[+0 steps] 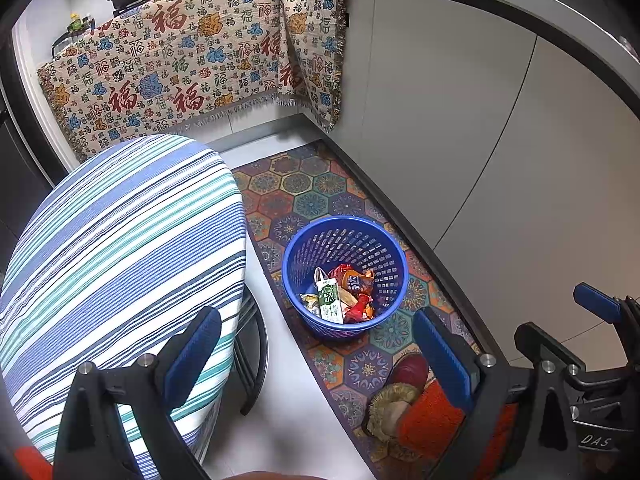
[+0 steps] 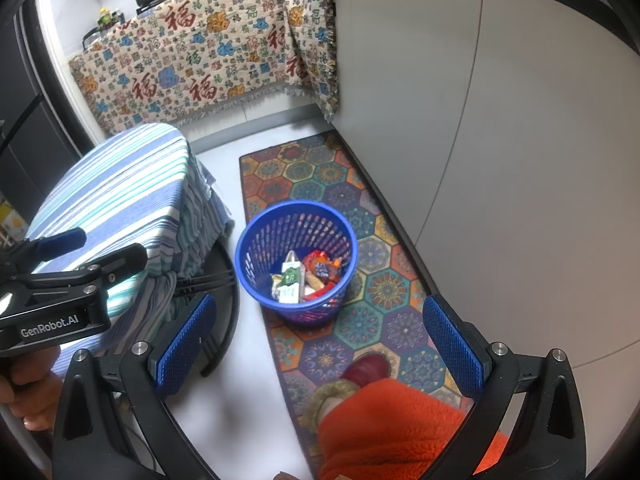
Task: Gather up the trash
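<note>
Blue basket (image 1: 345, 276), centre of frame on the patterned mat (image 1: 320, 192), holds a milk carton (image 1: 331, 300) and wrappers (image 1: 356, 280). Left gripper (image 1: 316, 352) and right gripper (image 2: 320, 344) hang above and nearer the lower edge, jaws spread wide, holding nothing. Striped table (image 1: 120, 248) at left.

Patterned mat (image 2: 360, 320) carries blue basket (image 2: 256, 256), seemingly upright.

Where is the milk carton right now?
In both wrist views, the milk carton stands inside the blue basket on the patterned mat, left of red wrappers.
</note>
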`<state>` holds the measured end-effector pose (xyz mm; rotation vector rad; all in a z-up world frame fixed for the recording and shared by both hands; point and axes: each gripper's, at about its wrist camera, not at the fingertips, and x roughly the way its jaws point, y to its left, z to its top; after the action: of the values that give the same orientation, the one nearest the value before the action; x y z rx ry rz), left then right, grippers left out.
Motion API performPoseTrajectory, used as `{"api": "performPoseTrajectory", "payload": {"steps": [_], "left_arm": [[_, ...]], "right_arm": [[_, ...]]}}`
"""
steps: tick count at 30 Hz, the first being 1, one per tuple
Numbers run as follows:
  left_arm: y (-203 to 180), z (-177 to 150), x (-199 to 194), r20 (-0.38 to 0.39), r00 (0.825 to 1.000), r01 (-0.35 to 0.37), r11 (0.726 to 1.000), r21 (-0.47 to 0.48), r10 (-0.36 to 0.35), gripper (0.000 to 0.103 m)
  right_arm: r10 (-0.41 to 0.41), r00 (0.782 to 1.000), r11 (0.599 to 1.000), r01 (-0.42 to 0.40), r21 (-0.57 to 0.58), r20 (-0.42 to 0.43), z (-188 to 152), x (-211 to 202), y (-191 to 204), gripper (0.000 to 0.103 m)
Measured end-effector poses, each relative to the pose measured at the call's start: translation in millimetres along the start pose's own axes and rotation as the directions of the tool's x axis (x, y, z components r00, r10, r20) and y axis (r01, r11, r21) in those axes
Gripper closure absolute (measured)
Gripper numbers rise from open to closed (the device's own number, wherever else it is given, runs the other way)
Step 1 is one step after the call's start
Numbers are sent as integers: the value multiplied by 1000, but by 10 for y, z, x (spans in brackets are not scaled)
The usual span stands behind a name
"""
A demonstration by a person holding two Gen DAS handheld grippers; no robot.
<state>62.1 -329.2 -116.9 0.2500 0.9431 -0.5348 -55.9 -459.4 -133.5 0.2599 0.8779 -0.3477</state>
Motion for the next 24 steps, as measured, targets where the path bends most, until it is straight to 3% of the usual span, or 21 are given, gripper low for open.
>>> {"api": "performPoseTrajectory", "payload": {"steps": [24], "left_arm": [[-27, -22, 33, -3, 1000, 0, 1000, 30, 0, 5]], "right_arm": [[-2, 1000, 1000, 2, 5, -8, -30, 51, -15, 0]]}}
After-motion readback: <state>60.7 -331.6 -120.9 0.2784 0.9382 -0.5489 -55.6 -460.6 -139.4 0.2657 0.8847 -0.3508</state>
